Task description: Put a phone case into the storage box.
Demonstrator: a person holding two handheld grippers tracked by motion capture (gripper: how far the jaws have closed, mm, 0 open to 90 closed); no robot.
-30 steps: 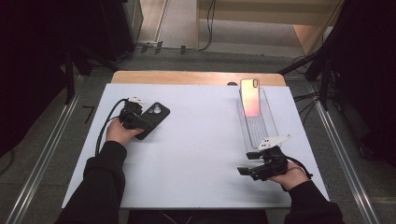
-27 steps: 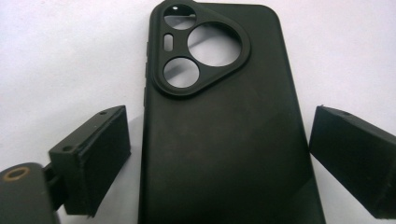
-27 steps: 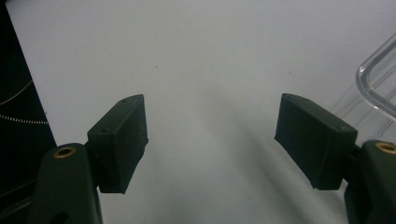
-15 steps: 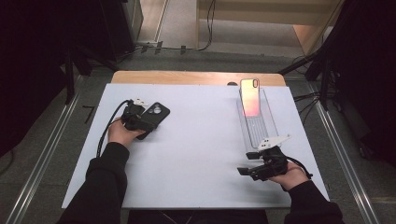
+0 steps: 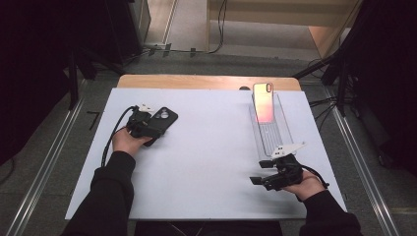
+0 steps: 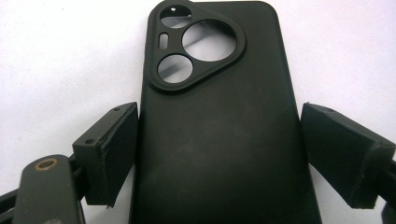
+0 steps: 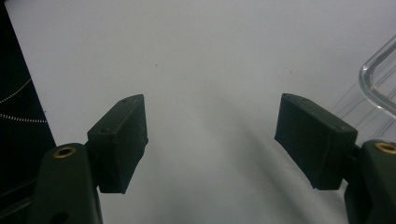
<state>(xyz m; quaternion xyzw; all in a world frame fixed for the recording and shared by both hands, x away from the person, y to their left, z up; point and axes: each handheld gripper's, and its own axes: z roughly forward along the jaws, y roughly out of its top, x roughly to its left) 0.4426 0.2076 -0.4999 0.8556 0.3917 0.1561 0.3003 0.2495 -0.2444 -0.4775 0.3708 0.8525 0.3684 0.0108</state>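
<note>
The jaws of the left gripper have just been closing around the matte black phone case lying on the white table; a small gap is seen, so it is not yet gripped.

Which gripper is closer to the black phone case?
The left one. The left gripper has the black phone case right between its jaws, which have just been closing. The right gripper sits far across the table, near the clear tray.

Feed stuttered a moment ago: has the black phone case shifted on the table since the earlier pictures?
No. The black phone case sits at the same spot relative to the white table's far-left corner, between the left gripper's fingers, which have just been closing around it.
</note>
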